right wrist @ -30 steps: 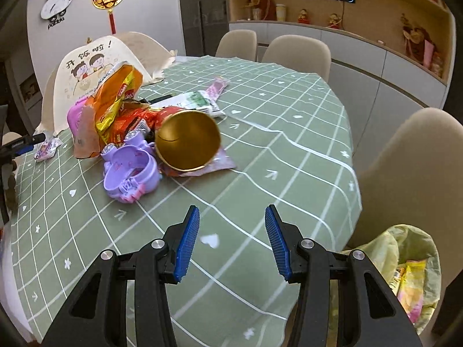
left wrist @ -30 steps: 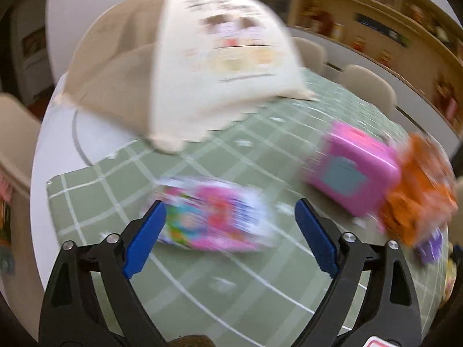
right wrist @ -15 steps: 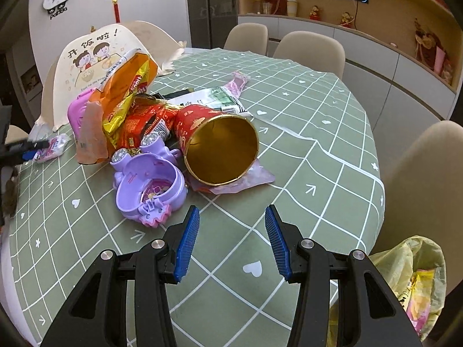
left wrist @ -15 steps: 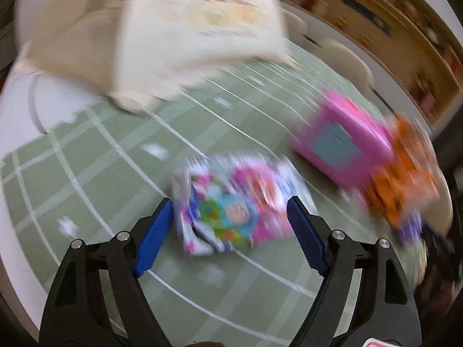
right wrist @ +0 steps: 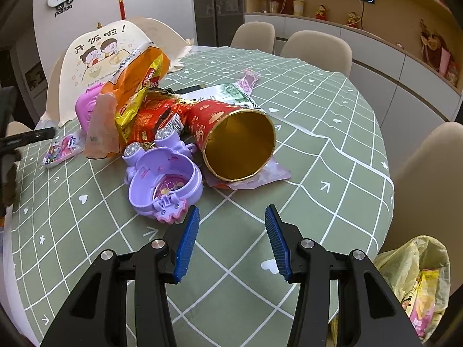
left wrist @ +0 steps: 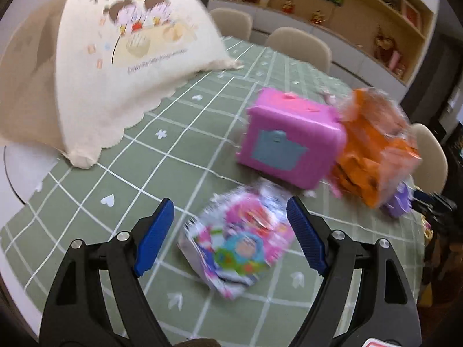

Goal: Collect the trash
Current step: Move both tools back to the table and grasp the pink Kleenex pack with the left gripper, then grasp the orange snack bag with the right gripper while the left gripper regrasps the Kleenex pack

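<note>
On the green checked cloth (left wrist: 185, 156), the cream food cover (left wrist: 115, 66) stood at the far left. The left gripper (left wrist: 230, 235) hung open, its blue pads either side of a small pink wrapper (left wrist: 237, 243) lying flat on the cloth; whether they touched it could not be told through the blur. Beyond the wrapper sat a pink box (left wrist: 289, 141), with an orange bag (left wrist: 376, 150) against its right side.

In the right wrist view, the wrapper (right wrist: 60, 150) lay at the left edge, then the orange bag (right wrist: 133, 92), a purple toy case (right wrist: 165, 185), and a red cup (right wrist: 237, 141) on its side, gold mouth toward the camera. The right gripper (right wrist: 232, 235) was open and empty, above bare cloth just in front of the cup. Off the table's right edge hung a yellow trash bag (right wrist: 416, 274).
</note>
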`<state>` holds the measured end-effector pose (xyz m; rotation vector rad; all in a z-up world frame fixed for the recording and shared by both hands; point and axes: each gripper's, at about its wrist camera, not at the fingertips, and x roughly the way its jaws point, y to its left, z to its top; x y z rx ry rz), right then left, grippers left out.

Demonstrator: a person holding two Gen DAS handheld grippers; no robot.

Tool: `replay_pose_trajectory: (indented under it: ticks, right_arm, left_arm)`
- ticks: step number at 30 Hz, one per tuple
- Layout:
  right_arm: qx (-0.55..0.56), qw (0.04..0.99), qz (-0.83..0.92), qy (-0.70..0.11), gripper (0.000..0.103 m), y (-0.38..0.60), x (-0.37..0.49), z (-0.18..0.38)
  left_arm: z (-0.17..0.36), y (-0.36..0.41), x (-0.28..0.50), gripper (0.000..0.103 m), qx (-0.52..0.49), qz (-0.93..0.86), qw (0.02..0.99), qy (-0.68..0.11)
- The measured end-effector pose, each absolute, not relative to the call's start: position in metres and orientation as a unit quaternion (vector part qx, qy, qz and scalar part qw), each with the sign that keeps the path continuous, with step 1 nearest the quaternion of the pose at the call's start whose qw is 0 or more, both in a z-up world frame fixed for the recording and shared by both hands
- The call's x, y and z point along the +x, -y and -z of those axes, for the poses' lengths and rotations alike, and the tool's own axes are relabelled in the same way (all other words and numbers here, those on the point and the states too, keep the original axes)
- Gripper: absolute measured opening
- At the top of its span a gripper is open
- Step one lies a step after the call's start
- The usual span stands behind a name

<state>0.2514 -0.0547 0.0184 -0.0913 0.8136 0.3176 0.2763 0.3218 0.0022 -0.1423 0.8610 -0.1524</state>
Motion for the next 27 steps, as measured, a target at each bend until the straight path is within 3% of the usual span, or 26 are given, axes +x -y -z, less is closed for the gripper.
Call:
replay_pose_trajectory:
  ticks: [5, 9, 12, 14, 20, 27]
  right_arm:
    - [-0.041, 0.906, -0.150, -0.394, 0.045, 0.068, 0.247, -0.019]
    - [-0.028, 0.904, -0.154, -0.397, 0.045, 0.076, 0.249, -0.018]
    - [-0.030, 0.905, -0.161, -0.393, 0.045, 0.073, 0.249, -0.017]
    - [-0.034, 0.905, -0.164, -0.391, 0.045, 0.069, 0.248, -0.015]
    - [-0.037, 0.907, -0.182, -0.379, 0.045, 0.059, 0.242, -0.019]
    - [-0.049, 0.915, -0.196, -0.349, 0.045, 0.049, 0.244, -0.041]
  left_arm:
    - [0.014, -0.312, 0.279, 0.073, -0.059, 0.078, 0.890, -0.444]
    - [0.013, -0.295, 0.262, 0.063, -0.057, 0.093, 0.884, -0.454]
    - [0.014, -0.279, 0.248, 0.050, -0.048, 0.094, 0.885, -0.454]
    - [0.014, -0.269, 0.242, 0.029, -0.048, 0.089, 0.887, -0.451]
    - [0.016, -0.248, 0.230, 0.009, -0.093, 0.089, 0.885, -0.447]
    - [0.002, -0.221, 0.203, 0.004, -0.104, 0.099, 0.900, -0.412]
